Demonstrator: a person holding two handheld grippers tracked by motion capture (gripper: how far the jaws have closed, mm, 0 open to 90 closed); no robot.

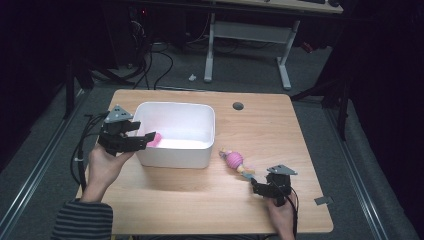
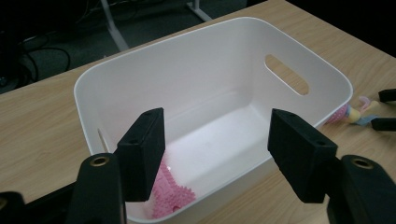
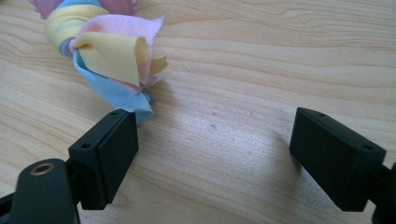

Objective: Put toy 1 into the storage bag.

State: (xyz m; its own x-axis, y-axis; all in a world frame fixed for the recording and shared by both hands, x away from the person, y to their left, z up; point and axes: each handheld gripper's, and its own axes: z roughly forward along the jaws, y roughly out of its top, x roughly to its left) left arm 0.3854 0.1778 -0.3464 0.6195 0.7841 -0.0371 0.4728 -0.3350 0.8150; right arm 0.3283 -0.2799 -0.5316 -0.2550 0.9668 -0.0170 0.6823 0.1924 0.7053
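Pink spiky rubber toy (image 2: 170,196) is lying inside the white rectangular plastic bin (image 1: 172,156), tucked against the bin's left end wall, at about nine o'clock from the bin's centre in the high view, where a bit of pink (image 1: 156,138) is showing just past the jaw tips. In the left gripper view it is sitting at the near bottom edge of the bin floor, partly hidden behind the left jaw. The left gripper (image 1: 145,140) is hovering at that left rim with its jaws standing moderately apart and nothing pressed between the pads; the toy is resting below them, free of both. A person's left hand (image 1: 105,165) in a striped sleeve (image 1: 82,220) is gripping the tool.

The bin is sitting on the light wooden table (image 1: 200,200), with an oval handle slot (image 2: 286,74) cut into its far end wall.

At about four o'clock from the bin, a second toy of pink spiky ball and pastel cloth strips (image 1: 234,161) is lying on the table. The right gripper (image 1: 256,186) is waiting just beside its cloth tail, at five o'clock from it, jaws spread wide and empty. In the right gripper view the yellow, pink and blue cloth tail (image 3: 116,60) is reaching to the tip of the left jaw, possibly brushing it.
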